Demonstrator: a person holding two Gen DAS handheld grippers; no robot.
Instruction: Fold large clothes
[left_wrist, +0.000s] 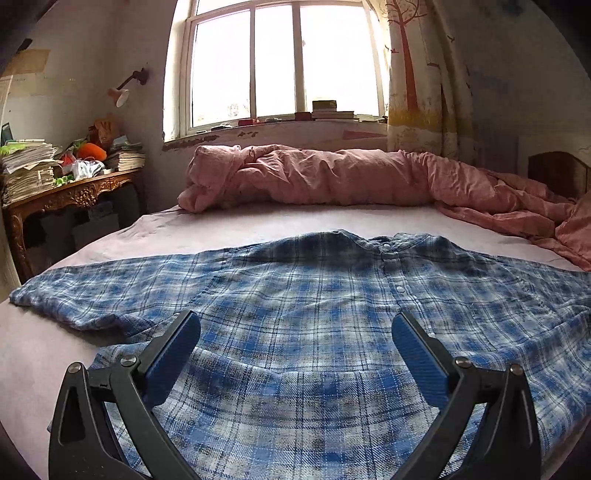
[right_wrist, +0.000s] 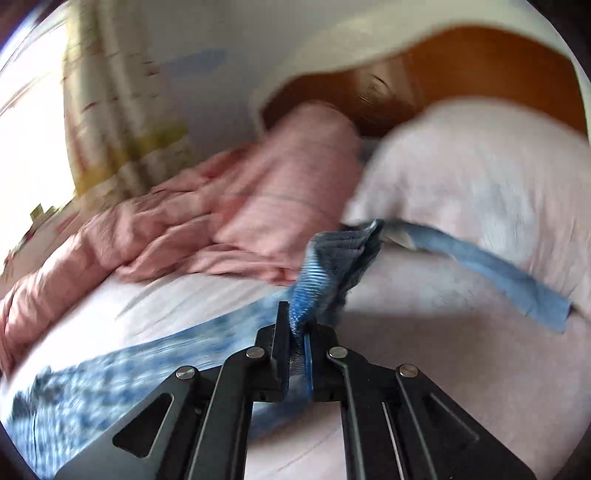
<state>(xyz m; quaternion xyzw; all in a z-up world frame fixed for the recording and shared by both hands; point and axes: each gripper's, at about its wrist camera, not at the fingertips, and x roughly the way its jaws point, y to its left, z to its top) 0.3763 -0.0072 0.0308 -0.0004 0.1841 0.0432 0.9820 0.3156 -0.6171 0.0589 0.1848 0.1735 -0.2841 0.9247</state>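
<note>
Nearest in the left wrist view, the left gripper (left_wrist: 295, 325) hovers low over a blue plaid shirt (left_wrist: 314, 332) with its jaws spread wide, nothing between them; the blue pads (left_wrist: 173, 354) stand apart above the lower front of the cloth. The shirt lies spread flat, buttoned front up, on the pale pink sheet of the bed (left_wrist: 221, 229), its collar pointing away toward the window and one sleeve stretched out to the left.

In the blurred right wrist view, the right gripper (right_wrist: 295, 325) has its jaws pressed together on a bunched fold of the same shirt (right_wrist: 317, 273), which rises from the pinch and trails off to the right as a blue strip over the sheet. More of the plaid lies low on the left of that view.

Beyond the shirt, a rumpled pink duvet (left_wrist: 314, 177) runs along the far edge of the bed. A pale pillow (right_wrist: 480, 166) sits against a wooden headboard (right_wrist: 461, 62). To the left stands a carved wooden surface (left_wrist: 74, 195) heaped with papers. Farthest off are a bright window (left_wrist: 284, 62) and a printed curtain (left_wrist: 417, 92).
</note>
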